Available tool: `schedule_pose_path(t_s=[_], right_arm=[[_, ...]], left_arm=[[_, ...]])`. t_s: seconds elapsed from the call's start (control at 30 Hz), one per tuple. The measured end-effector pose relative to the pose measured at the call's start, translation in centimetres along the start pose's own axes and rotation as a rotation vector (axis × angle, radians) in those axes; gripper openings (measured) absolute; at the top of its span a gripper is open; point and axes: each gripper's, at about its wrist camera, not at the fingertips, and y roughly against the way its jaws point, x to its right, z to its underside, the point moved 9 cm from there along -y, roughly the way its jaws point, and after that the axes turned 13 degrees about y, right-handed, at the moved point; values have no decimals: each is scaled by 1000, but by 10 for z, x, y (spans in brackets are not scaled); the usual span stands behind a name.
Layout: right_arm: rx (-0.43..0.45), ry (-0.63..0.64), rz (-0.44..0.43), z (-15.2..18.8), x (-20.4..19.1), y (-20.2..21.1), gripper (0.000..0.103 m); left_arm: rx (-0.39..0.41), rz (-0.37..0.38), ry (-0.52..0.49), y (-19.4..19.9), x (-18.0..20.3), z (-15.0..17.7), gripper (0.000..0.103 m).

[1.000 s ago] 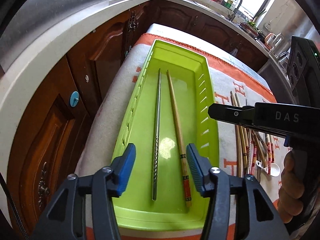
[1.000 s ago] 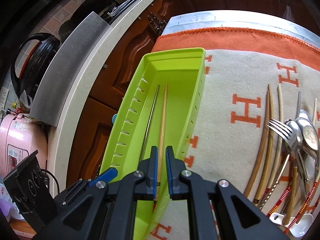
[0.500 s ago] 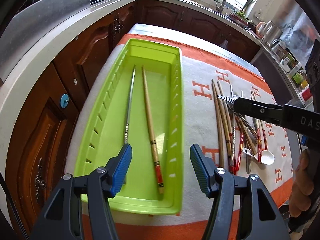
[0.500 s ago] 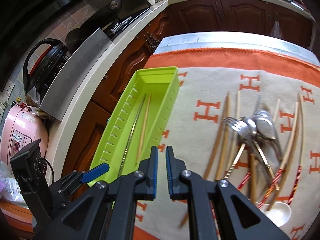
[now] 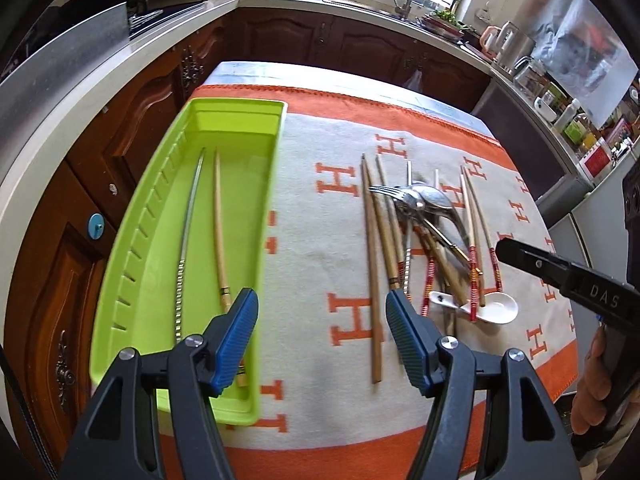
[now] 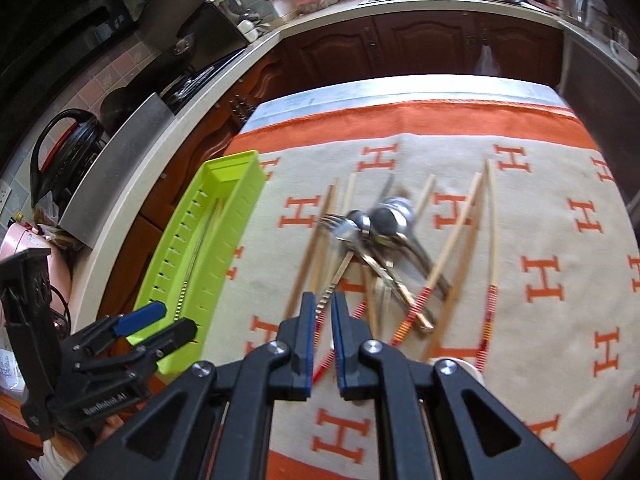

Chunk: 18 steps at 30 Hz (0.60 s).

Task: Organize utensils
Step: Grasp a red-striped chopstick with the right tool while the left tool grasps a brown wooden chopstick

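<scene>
Left gripper (image 5: 320, 344) opening, empty; right gripper (image 6: 322, 344) closed, empty. Tangled utensil pile (image 5: 428, 236): grab may drag neighbours, scatter chopsticks.

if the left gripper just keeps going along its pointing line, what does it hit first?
Probably the cloth: the left gripper, jaws opening and empty, points at the bare strip between the green tray and the nearest wooden chopstick. Depth is unclear.
</scene>
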Motion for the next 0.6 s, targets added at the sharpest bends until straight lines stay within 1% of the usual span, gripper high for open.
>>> schedule_pose_path(t_s=[0.13, 0.27, 0.37, 0.47, 0.53, 0.6], right_arm=[[15, -52, 31, 13, 29, 12, 9], [21, -99, 49, 23, 53, 18, 9], [21, -123, 62, 31, 67, 20, 9], [18, -145, 57, 36, 78, 18, 9], [14, -154, 53, 39, 82, 16, 9], [10, -159, 52, 41, 86, 13, 9]], left_arm=[[-10, 8, -8, -12, 17, 1, 65], [-17, 43, 2, -26, 31, 1, 65], [-46, 30, -4, -42, 37, 0, 65], [-66, -6, -7, -58, 37, -4, 64], [-76, -27, -8, -69, 36, -7, 56], [-104, -39, -8, -79, 36, -8, 42]])
